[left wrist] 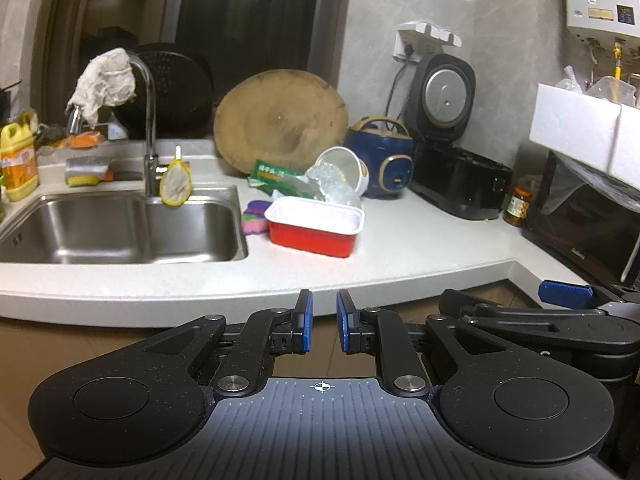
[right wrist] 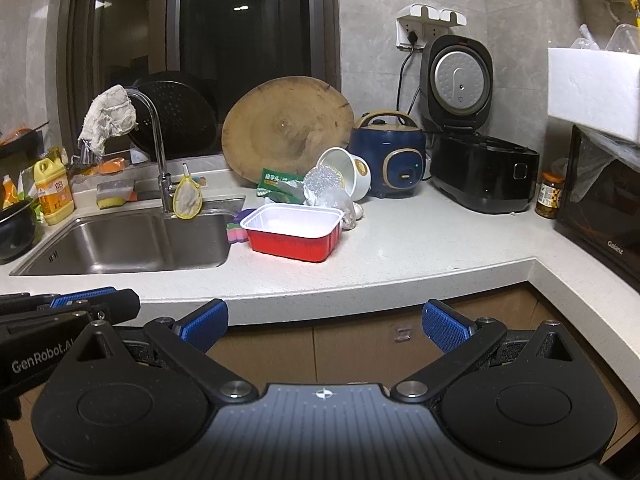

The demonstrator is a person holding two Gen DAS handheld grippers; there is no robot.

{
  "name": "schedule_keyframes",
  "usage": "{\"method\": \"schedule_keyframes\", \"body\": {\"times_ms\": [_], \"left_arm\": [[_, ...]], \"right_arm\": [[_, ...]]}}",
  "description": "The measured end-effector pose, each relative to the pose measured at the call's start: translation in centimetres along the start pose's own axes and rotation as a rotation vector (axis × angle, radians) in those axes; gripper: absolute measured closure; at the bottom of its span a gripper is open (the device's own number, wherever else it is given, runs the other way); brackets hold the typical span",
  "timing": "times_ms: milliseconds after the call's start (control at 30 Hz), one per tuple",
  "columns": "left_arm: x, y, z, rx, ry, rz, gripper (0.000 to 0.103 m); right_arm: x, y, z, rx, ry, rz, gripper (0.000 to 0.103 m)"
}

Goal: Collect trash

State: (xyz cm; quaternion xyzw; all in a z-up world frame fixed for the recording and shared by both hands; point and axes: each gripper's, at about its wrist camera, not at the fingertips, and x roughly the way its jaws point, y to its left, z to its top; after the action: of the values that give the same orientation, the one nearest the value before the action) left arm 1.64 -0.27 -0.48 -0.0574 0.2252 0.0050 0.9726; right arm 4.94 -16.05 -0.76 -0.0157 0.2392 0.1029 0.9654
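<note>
Both tongs are hovering in front of the counter edge (left wrist: 360, 264), holding nothing. Left gripper (left wrist: 324, 320) is showing its blue pads nearly pressed together with a narrow gap, while the right gripper (right wrist: 325, 322) is spreading its fingers wide. Well beyond them, beside the sink (right wrist: 132, 240), the trash is sitting in a heap: a red tray (right wrist: 294, 238) with a white inside in front, a green wrapper (right wrist: 280, 184), a tipped white cup (right wrist: 348, 174) and crinkled clear plastic (right wrist: 326, 188), possibly a bag, behind it. A round wooden board (right wrist: 288, 136) is leaning against the window behind the heap, a blue cooker (right wrist: 394, 160) is standing just beside the cup, and a colourful sponge (left wrist: 254, 218) is lying between tray and sink.
</note>
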Motion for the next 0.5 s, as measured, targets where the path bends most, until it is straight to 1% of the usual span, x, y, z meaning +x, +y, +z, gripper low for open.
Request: {"method": "schedule_keyframes", "body": {"times_ms": [133, 267, 367, 433, 500], "left_arm": [[0.4, -0.8, 0.0, -0.005, 0.006, 0.003, 0.086], [1.1, -1.9, -0.2, -0.02, 0.032, 0.018, 0.086], [1.8, -2.5, -0.4, -0.04, 0.047, 0.044, 0.086], [2.4, -2.8, -0.4, -0.047, 0.05, 0.062, 0.086], [3.4, -2.9, -0.3, -0.051, 0.069, 0.076, 0.086]], "right_arm": [[0.2, -0.8, 0.1, -0.013, 0.0, -0.001, 0.0], [0.8, -2.3, 0.1, -0.024, 0.017, 0.006, 0.0], [1.7, -4.1, -0.1, 0.0, 0.052, 0.036, 0.0], [2.4, -5.1, -0.2, -0.002, 0.076, 0.068, 0.0], [3.3, -5.8, 0.0, -0.012, 0.082, 0.077, 0.0]]}}
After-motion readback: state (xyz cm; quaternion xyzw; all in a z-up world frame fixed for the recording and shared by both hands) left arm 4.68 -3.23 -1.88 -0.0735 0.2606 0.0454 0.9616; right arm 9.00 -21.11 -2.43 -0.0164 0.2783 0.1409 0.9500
